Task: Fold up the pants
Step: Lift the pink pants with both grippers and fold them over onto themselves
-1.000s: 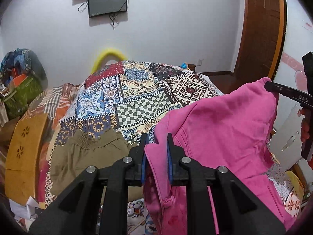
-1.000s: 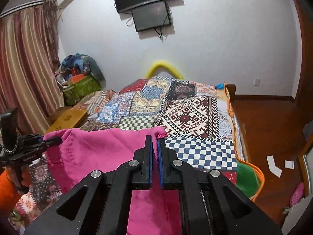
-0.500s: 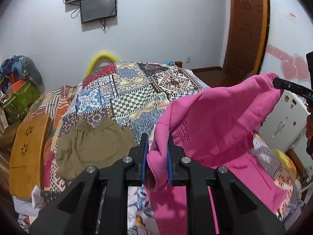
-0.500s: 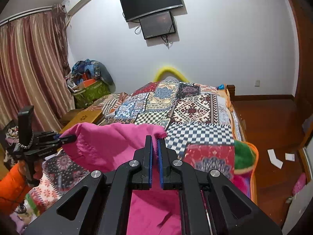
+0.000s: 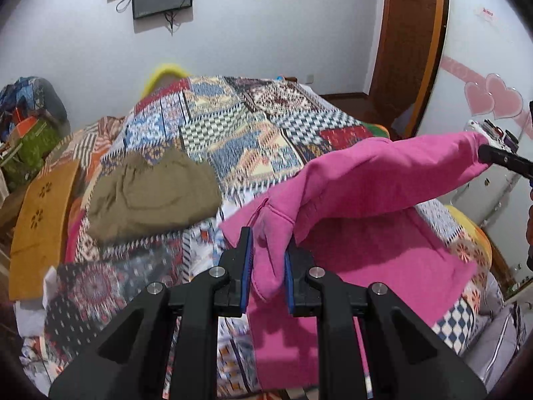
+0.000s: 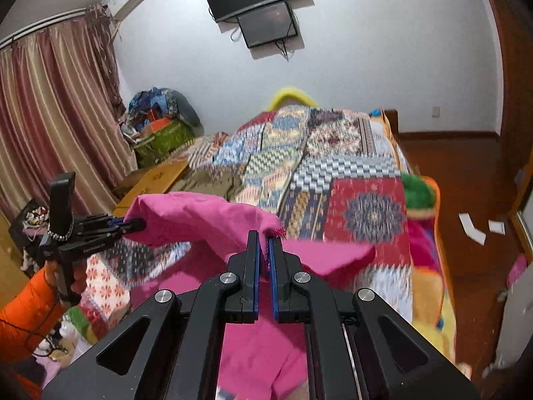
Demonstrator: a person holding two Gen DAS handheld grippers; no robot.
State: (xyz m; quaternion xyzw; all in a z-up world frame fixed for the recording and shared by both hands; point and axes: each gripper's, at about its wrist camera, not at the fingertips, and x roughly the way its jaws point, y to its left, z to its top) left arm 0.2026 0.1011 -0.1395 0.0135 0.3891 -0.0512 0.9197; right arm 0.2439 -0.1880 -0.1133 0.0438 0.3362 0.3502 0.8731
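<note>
The pants (image 5: 376,200) hang over the near part of the bed (image 5: 233,133), stretched between two tools: the left tool (image 5: 266,263) pinches a bunched corner at the near edge, the right tool (image 6: 263,260) pinches the other corner, and the lower cloth lies on the quilt beneath. In the left view a second garment (image 5: 150,193) lies on the bed to the left of the pants, farther in. A board (image 5: 40,226) leans beside the bed's left edge. Bags (image 6: 160,126) sit piled by the far wall, left of the bed. Screens (image 6: 263,10) hang on that wall above the bed's far end. Papers (image 6: 476,230) lie on the floor to the right.
</note>
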